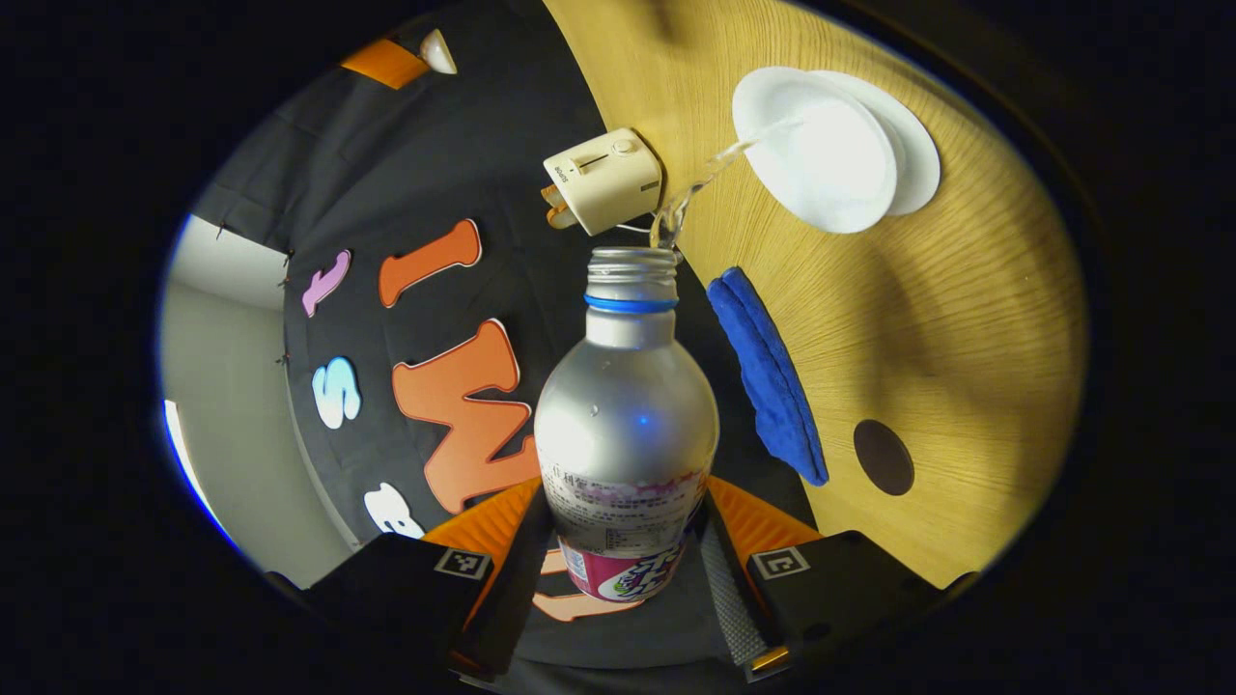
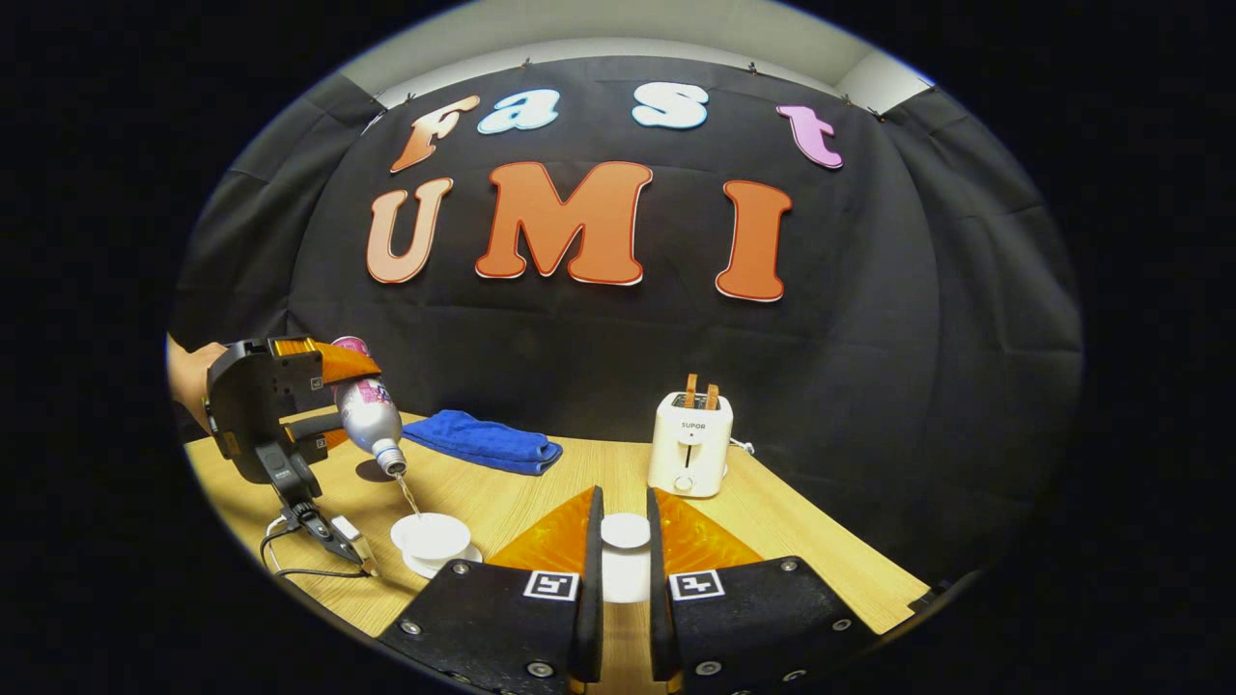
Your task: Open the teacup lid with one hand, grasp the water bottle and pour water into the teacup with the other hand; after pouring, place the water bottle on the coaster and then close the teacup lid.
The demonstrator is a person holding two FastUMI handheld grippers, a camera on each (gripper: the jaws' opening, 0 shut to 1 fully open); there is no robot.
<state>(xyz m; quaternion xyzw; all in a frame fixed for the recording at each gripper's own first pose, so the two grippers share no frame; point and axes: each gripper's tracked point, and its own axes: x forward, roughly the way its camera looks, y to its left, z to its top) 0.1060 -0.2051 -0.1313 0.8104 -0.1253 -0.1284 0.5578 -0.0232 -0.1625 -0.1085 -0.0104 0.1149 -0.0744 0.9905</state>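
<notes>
Your left gripper (image 1: 623, 569) has both fingers pressed on the labelled lower body of the water bottle (image 1: 626, 425), which is tipped neck-down, and a thin stream of water (image 1: 700, 183) runs from its mouth into the open white teacup (image 1: 821, 159) sitting on its saucer (image 1: 917, 145). In the right gripper view that same gripper hangs at the far left above the table, the bottle slanting down toward the cup. Your right gripper (image 2: 625, 555) is narrowed on the white teacup lid (image 2: 625, 531), held up in the near middle, clear of the cup; the fingers appear to press on its sides. So you are in the pouring step, I judge. Next you will need to right the bottle without dripping, carry it to the dark round coaster (image 1: 884, 457) on the wooden table (image 1: 966, 319) just beyond the cloth, release it there upright, then bring the lid back over the cup and seat it squarely. Count: one bottle, one teacup with one saucer, one lid, one coaster, one folded blue cloth (image 1: 768, 376), and one cream toaster (image 2: 688, 444) at the far right holding two slices of toast.
</notes>
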